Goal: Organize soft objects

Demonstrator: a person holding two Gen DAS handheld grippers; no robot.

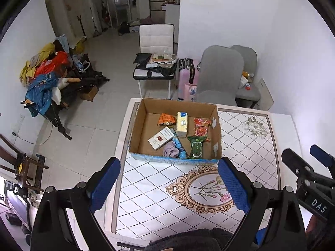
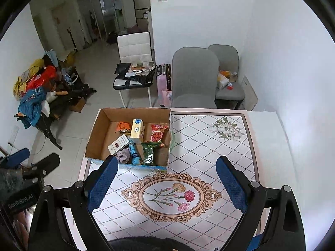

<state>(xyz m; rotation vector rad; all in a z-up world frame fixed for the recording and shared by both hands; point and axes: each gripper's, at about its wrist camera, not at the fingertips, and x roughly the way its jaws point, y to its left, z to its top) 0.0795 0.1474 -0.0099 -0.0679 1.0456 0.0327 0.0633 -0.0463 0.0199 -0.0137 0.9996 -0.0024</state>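
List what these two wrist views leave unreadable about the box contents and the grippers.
- Print on the white carton: too small in both views.
- Purple soft item: partly hidden by the right gripper finger in the right view; what it is stays unclear.
- Base of the green packet: hidden by the cardboard box front wall.
- Left gripper body: cut off at the frame bottom.

The left claw (image 1: 168,185) is spread wide, its two blue-padded fingers (image 1: 105,185) far apart with nothing between them. The right claw (image 2: 166,185) stands the same way, blue fingers (image 2: 231,185) parted and empty. Both point forward and tilt downward, side by side at about the same height. Each shows at the edge of the other's wrist view: the right claw (image 1: 309,156) to the right, the left claw (image 2: 31,159) to the left.
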